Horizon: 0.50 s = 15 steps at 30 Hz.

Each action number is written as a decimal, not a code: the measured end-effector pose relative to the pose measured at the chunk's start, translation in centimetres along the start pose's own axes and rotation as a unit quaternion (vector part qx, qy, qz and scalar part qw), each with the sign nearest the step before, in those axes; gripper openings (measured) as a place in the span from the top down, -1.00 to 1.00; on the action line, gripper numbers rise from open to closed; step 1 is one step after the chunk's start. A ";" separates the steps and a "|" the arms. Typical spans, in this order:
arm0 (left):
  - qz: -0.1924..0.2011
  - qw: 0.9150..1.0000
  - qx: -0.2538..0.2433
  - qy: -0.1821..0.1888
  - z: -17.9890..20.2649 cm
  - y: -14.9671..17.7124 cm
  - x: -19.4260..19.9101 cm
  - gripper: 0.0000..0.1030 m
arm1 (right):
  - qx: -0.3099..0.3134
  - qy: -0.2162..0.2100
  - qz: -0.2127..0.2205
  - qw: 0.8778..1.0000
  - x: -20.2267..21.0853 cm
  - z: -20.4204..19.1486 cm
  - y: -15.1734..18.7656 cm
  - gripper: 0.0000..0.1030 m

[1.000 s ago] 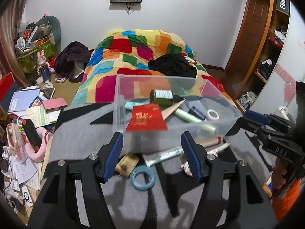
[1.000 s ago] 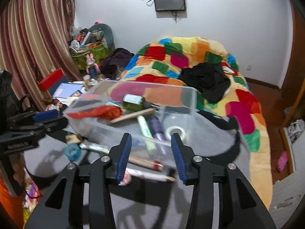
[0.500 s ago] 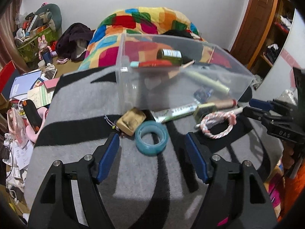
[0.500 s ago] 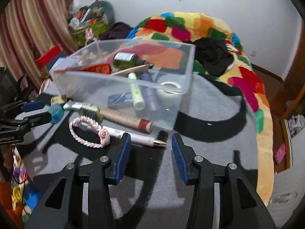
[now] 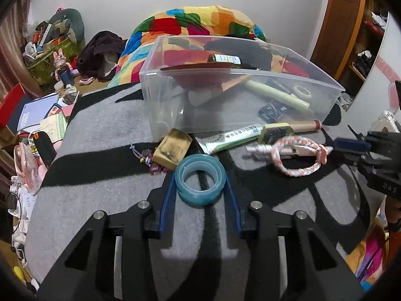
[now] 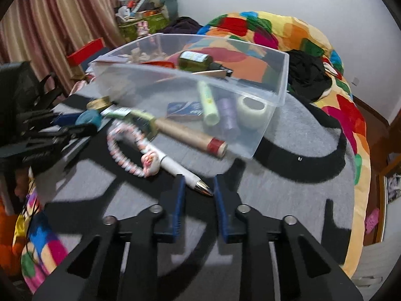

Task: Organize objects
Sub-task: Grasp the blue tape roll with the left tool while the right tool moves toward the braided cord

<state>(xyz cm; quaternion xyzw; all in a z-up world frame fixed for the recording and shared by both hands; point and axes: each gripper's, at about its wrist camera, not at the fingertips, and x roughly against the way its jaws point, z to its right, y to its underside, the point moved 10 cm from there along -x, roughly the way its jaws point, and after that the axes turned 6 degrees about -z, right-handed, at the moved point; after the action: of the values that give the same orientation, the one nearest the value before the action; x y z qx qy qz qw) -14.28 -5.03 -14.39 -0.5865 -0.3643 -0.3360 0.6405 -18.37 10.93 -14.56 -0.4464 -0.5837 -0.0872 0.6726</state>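
A blue tape roll (image 5: 200, 184) lies on the grey and black blanket (image 5: 100, 175). My left gripper (image 5: 200, 188) is closing on it, and its blue pads touch both sides of the roll. A white pen (image 6: 175, 166) with a metal tip lies slantwise in front of the clear plastic bin (image 6: 265, 125). My right gripper (image 6: 199, 188) is closing on the pen's tip end, pads against it. The bin (image 5: 155, 105) holds a green bottle (image 5: 225, 59), a red envelope, a pale tube and white tape. The right gripper (image 5: 351, 145) shows at the edge of the left wrist view.
In front of the bin lie a tan block (image 5: 173, 148), a toothpaste tube (image 5: 230, 138), a pink-white braided loop (image 5: 295, 158) and a cardboard tube (image 6: 190, 135). A colourful quilt (image 5: 195, 25) lies behind. Books and clutter (image 5: 37, 115) cover the floor at left.
Both grippers have sunk toward the blanket. The left jaws have drawn in around the blue tape roll. The right jaws have drawn in around the pen's tip.
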 end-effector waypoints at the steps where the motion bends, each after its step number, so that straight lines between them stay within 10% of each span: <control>1: 0.000 1.000 -0.001 0.005 0.2 0.2 0.1 0.26 | 0.007 -0.008 0.000 1.000 0.4 -0.5 0.6 0.71; 15: -0.004 0.998 -0.044 0.042 3.0 2.8 2.0 0.15 | 0.058 -0.018 -0.007 0.998 -0.2 -3.9 -0.2 0.68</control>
<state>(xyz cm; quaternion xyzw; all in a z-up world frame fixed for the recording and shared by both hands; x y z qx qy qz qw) -11.08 -1.84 -13.96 -0.5983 -0.3242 -0.3784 0.6276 -15.82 7.97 -14.32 -0.4041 -0.6032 -0.0496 0.6859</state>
